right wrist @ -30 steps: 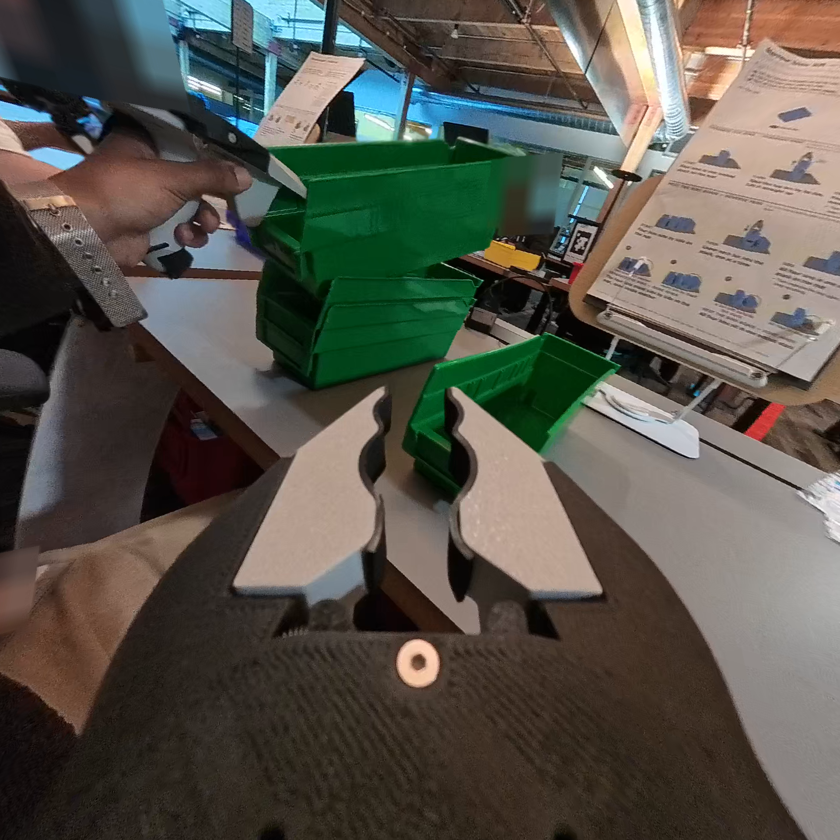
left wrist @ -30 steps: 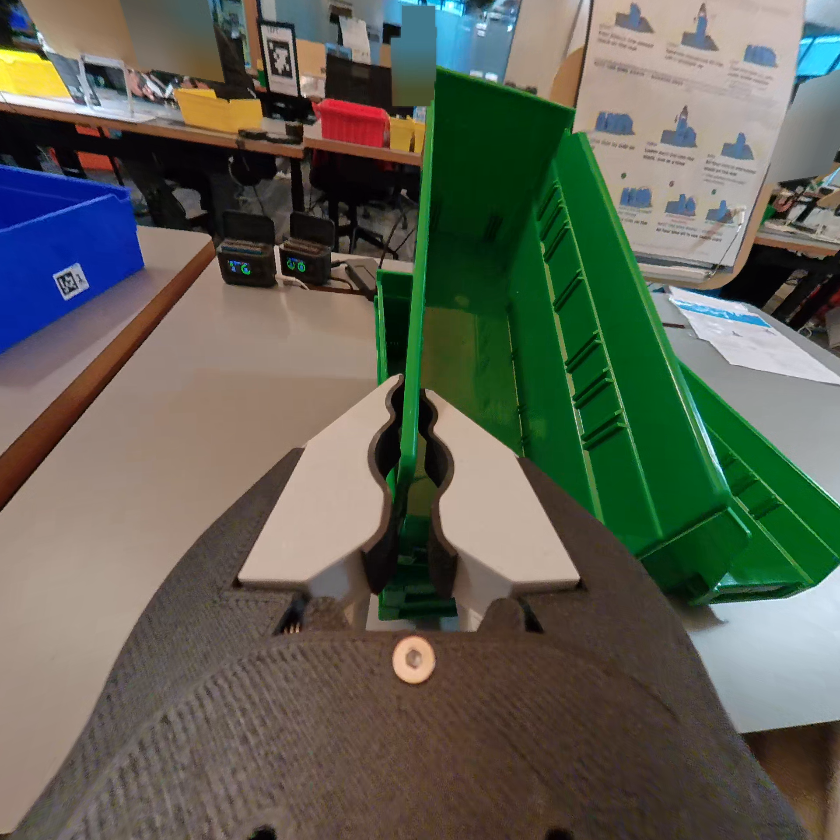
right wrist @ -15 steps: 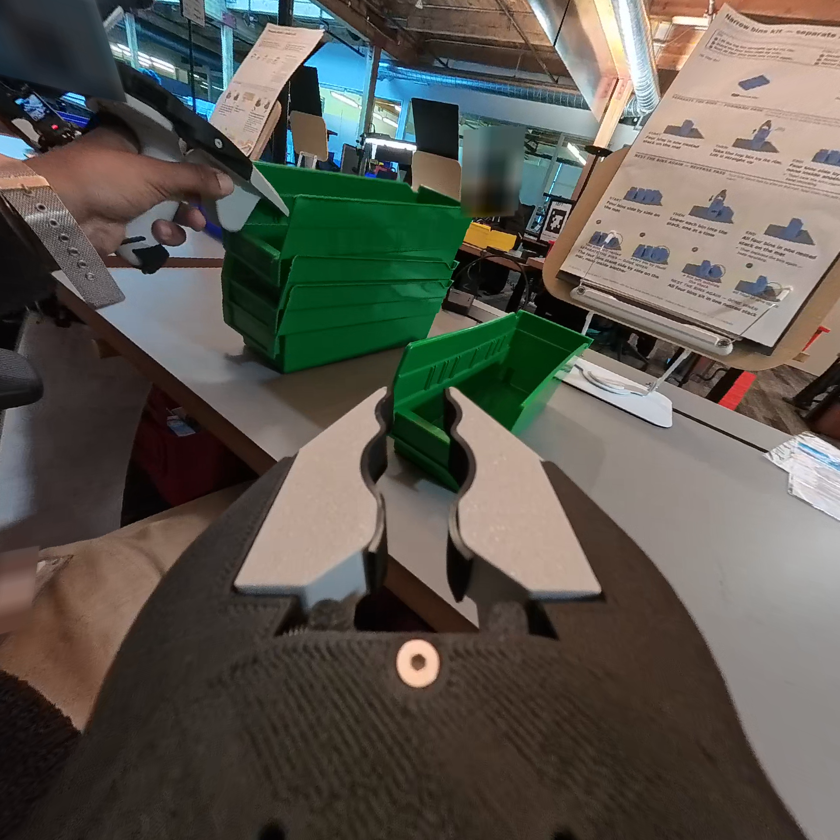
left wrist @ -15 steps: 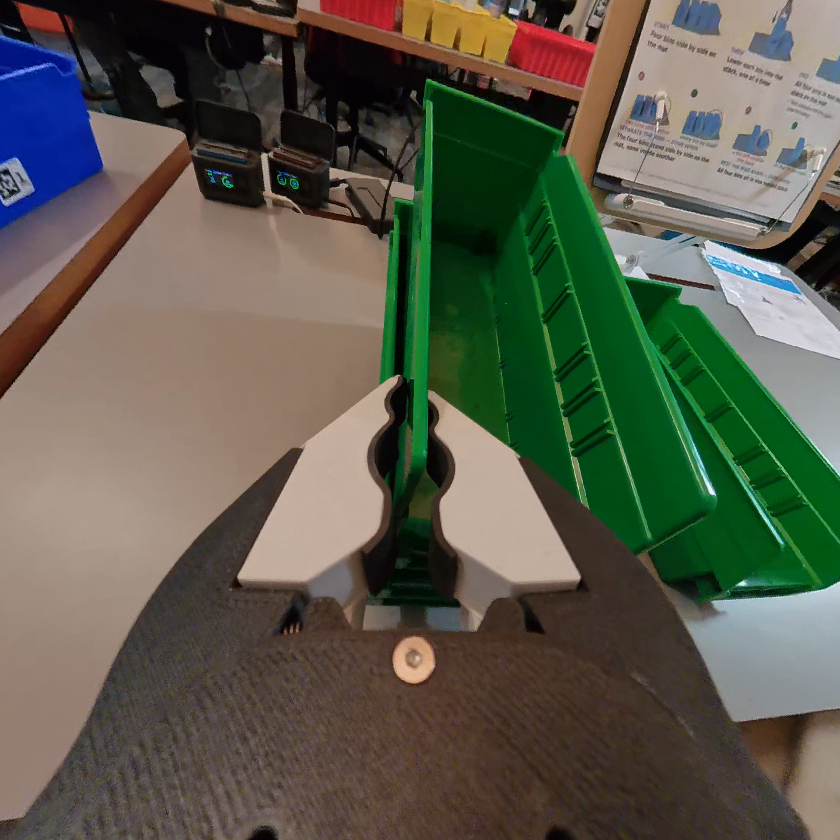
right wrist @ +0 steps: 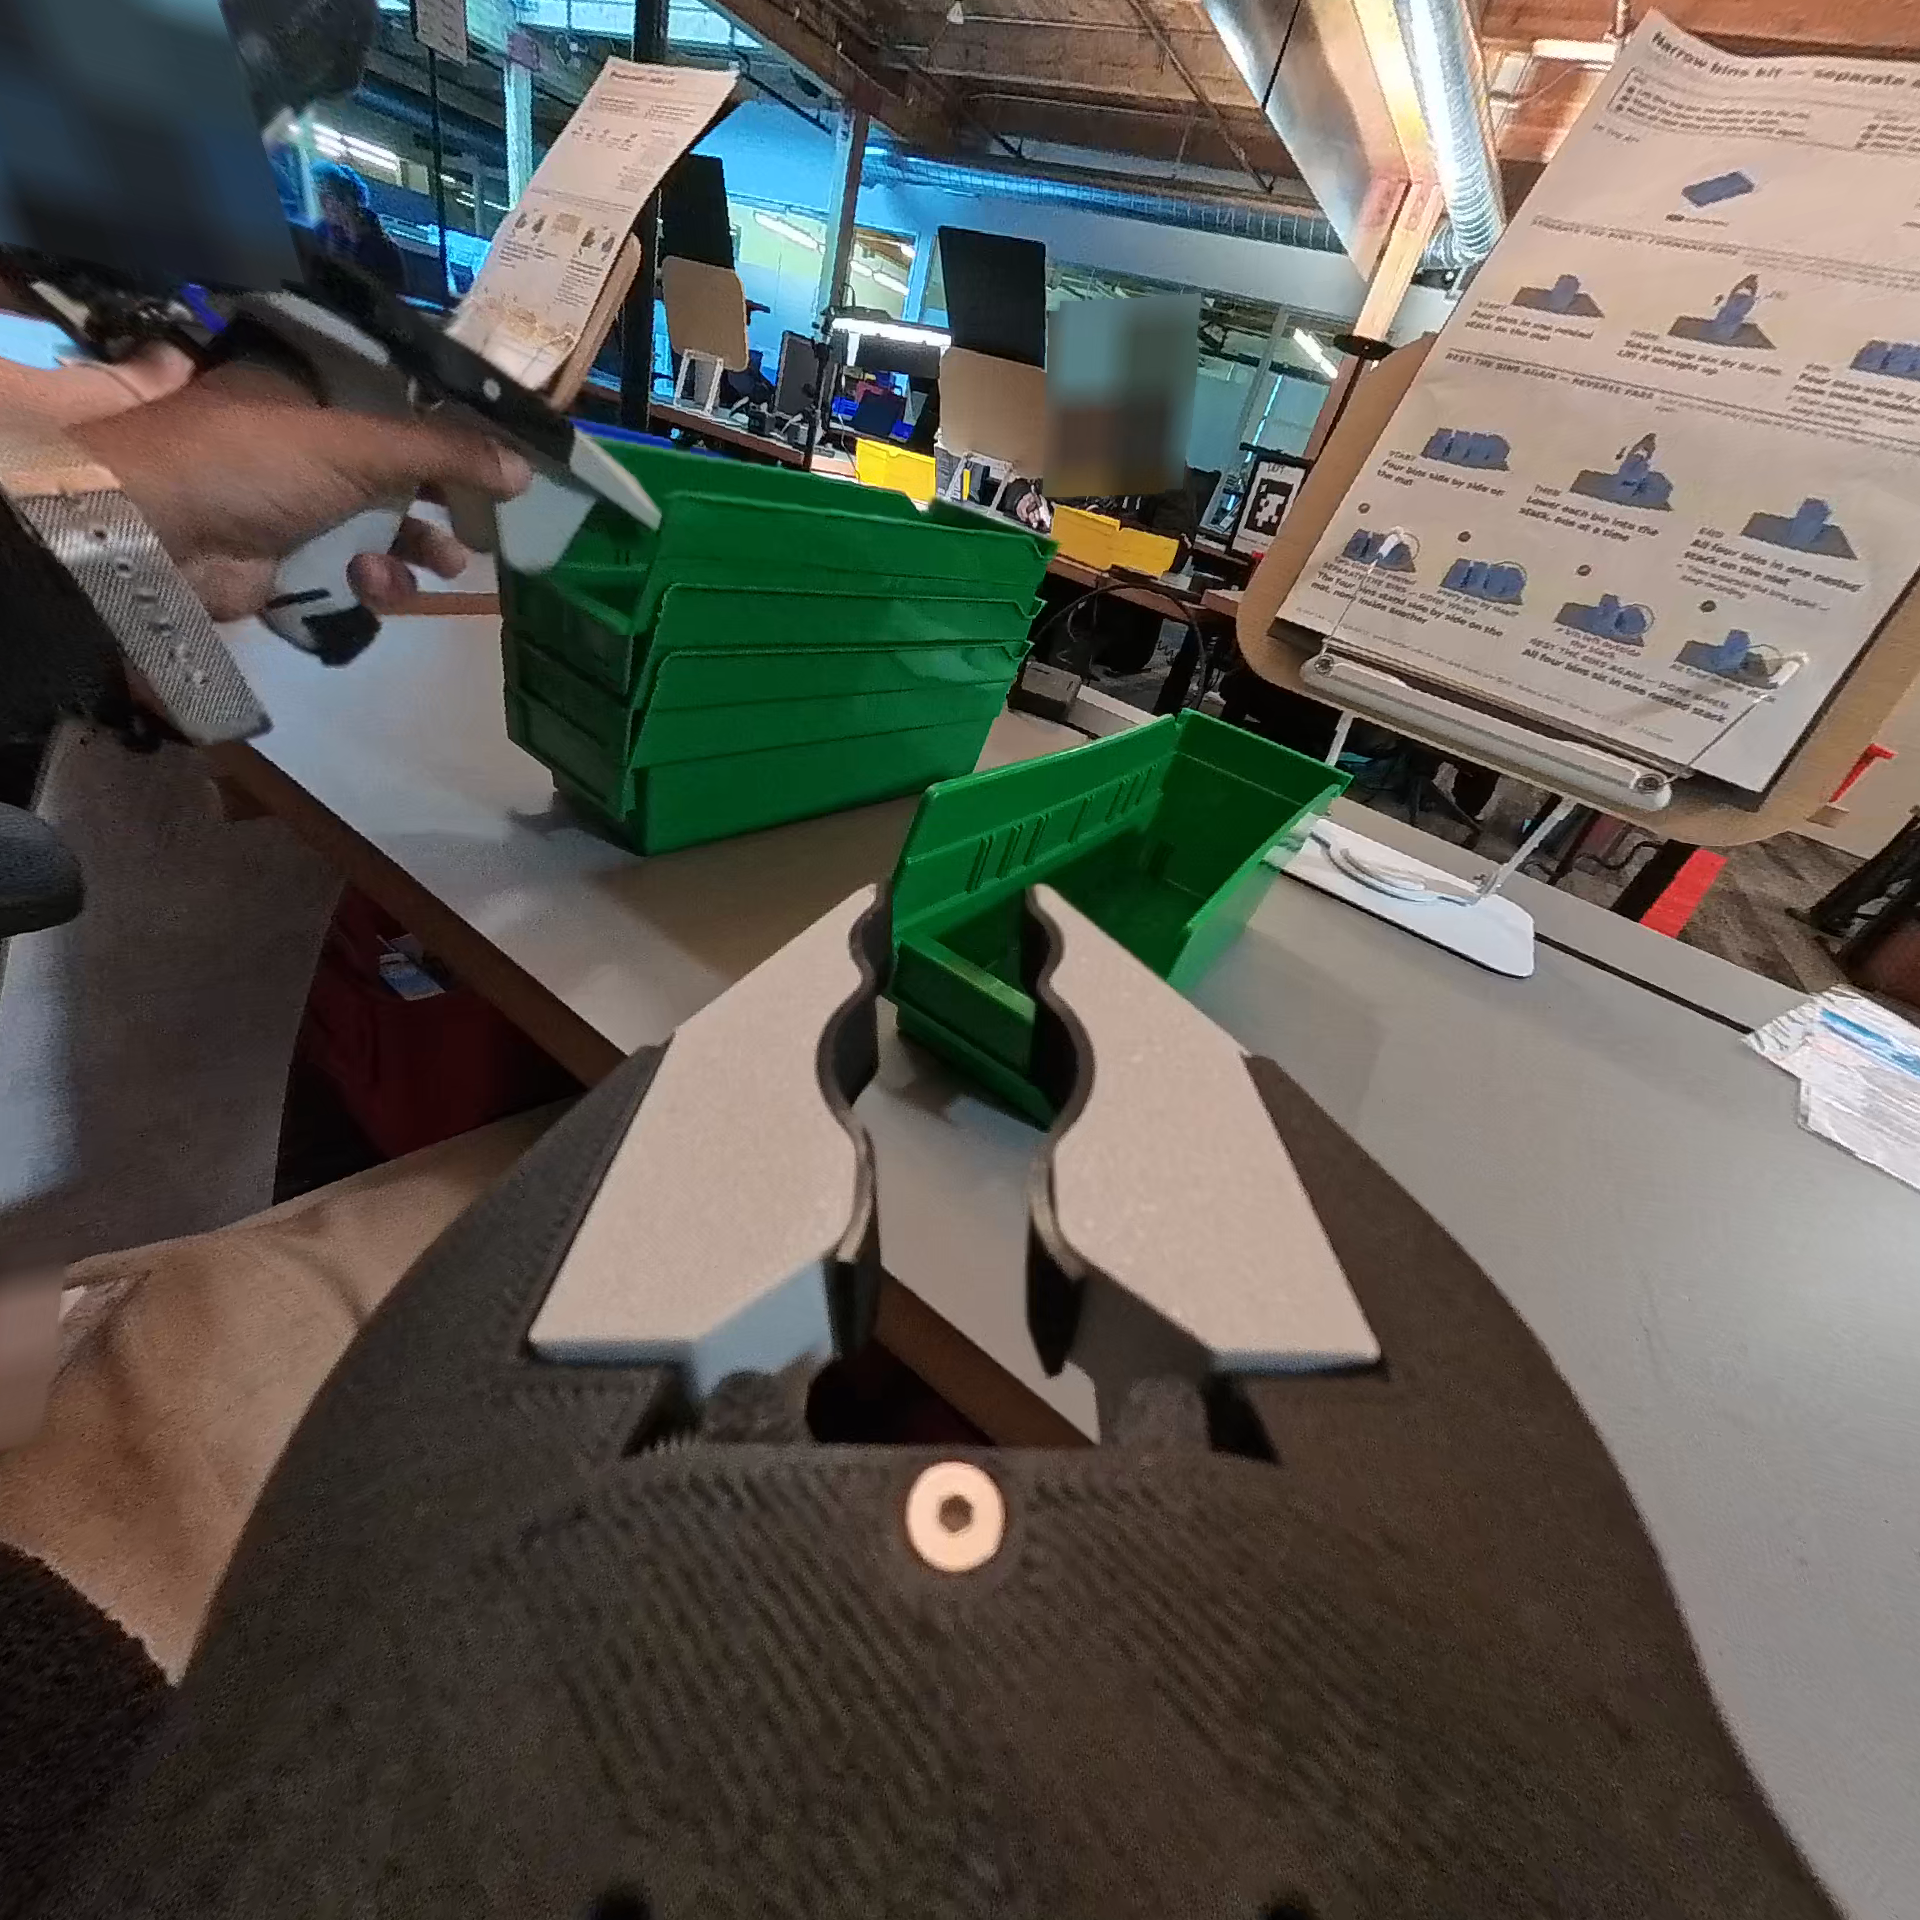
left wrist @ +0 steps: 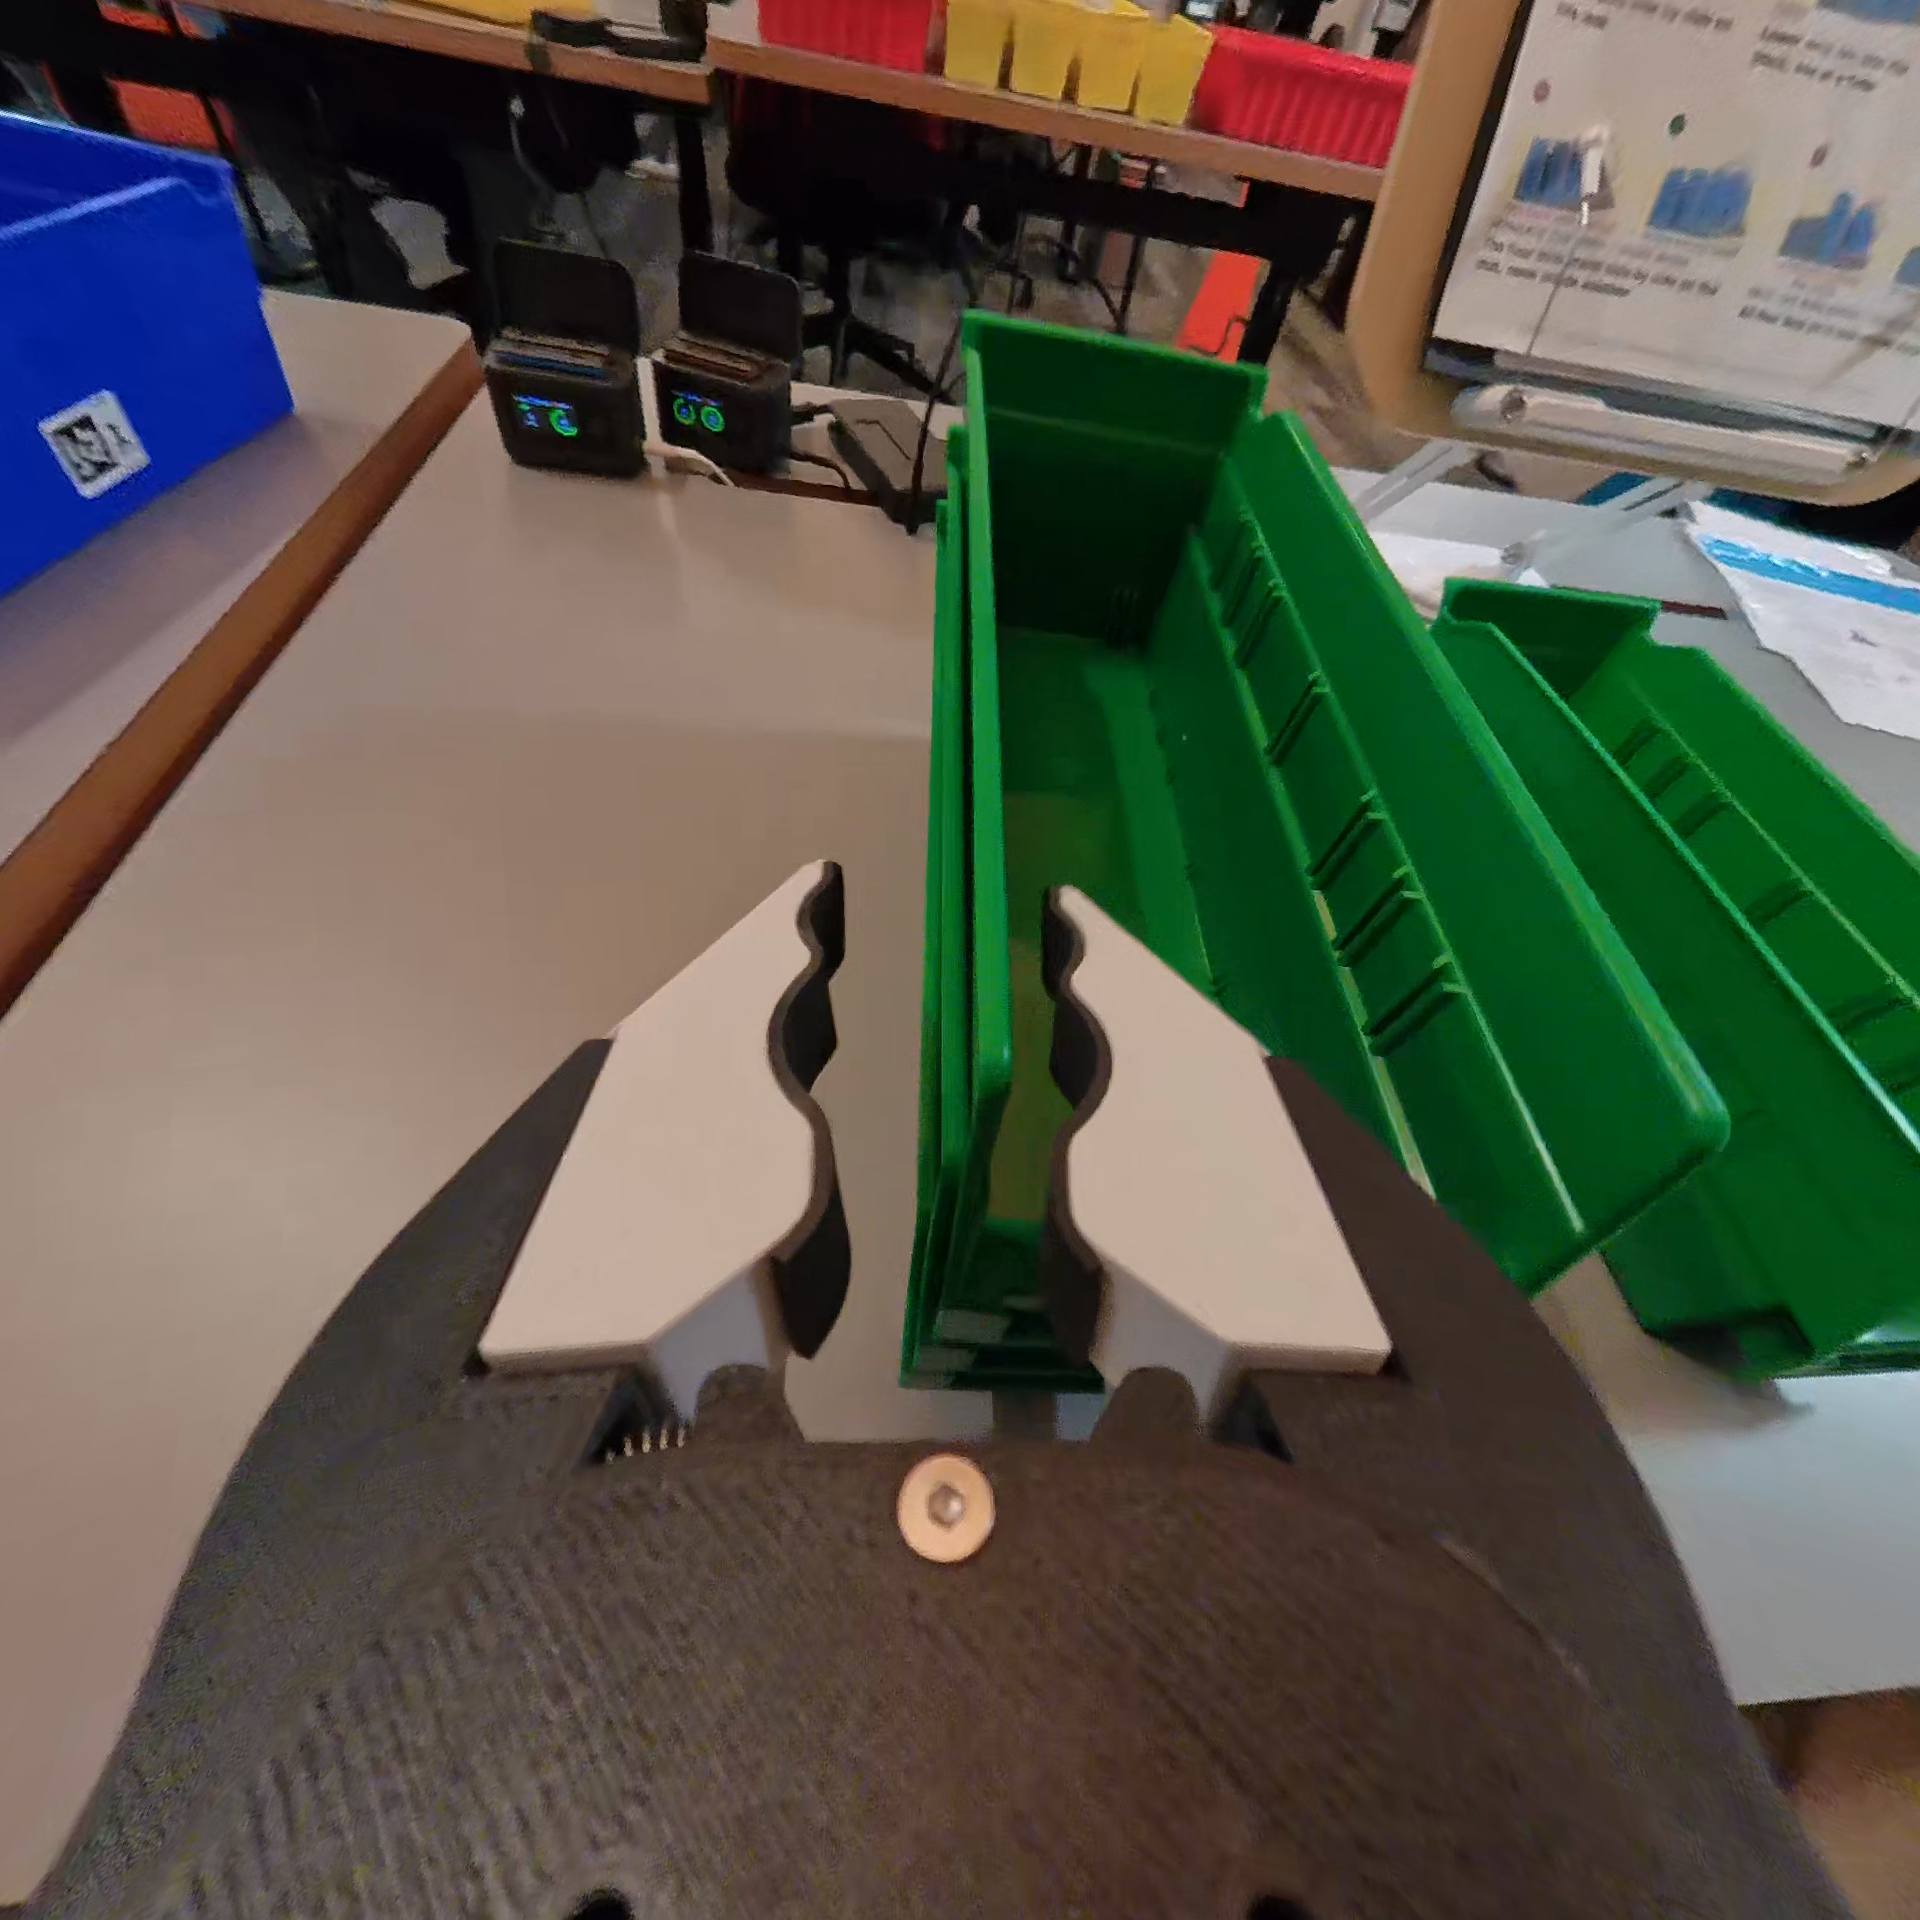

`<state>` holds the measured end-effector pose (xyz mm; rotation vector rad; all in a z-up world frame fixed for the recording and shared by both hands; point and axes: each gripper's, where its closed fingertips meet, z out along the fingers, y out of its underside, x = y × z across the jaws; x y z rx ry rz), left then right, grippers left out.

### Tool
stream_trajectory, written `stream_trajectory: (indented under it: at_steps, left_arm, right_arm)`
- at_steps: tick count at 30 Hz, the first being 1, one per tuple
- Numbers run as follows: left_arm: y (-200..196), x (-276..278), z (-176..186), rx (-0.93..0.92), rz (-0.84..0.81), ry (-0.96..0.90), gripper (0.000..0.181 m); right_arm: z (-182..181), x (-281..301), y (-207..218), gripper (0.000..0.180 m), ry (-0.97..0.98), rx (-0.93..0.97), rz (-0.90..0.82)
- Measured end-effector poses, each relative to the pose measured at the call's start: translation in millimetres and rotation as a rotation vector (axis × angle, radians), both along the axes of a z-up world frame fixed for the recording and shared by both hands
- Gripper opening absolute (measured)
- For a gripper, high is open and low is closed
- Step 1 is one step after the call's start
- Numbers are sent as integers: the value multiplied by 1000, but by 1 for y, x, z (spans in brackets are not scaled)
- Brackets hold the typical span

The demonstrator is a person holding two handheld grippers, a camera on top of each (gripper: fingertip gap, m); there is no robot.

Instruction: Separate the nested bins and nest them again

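The left gripper is spread apart around the stack's left wall. The right gripper, also apart, hovers near the lone bin on the desk.

A blue bin sits on the neighbouring table at left. Two small black devices with lit green displays stand at the far edge of the grey table. An instruction board on a stand rises at right, loose papers lying nearby.

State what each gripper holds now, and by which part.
Nothing. The left gripper is open, straddling the stacked green bins' side wall; the right gripper hangs open before the single green bin.
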<state>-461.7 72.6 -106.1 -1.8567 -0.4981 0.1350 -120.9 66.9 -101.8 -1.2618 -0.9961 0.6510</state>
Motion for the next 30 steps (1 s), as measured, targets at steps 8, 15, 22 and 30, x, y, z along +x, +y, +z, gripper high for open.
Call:
stream_trajectory:
  at_steps: [8,15,22,30]
  left_arm:
    - [-4,3,-5,37,39,-35,6]
    - [-15,4,-4,72,62,-36,11]
    - [-36,13,32,245,109,2,91]
    - [-11,157,85,409,-164,247,79]
  right_arm:
    - [2,1,3,25,12,-11,0]
    - [1,-8,3,25,18,-28,43]
    - [7,-5,21,42,40,-6,-44]
    - [-23,6,81,53,7,-216,-173]
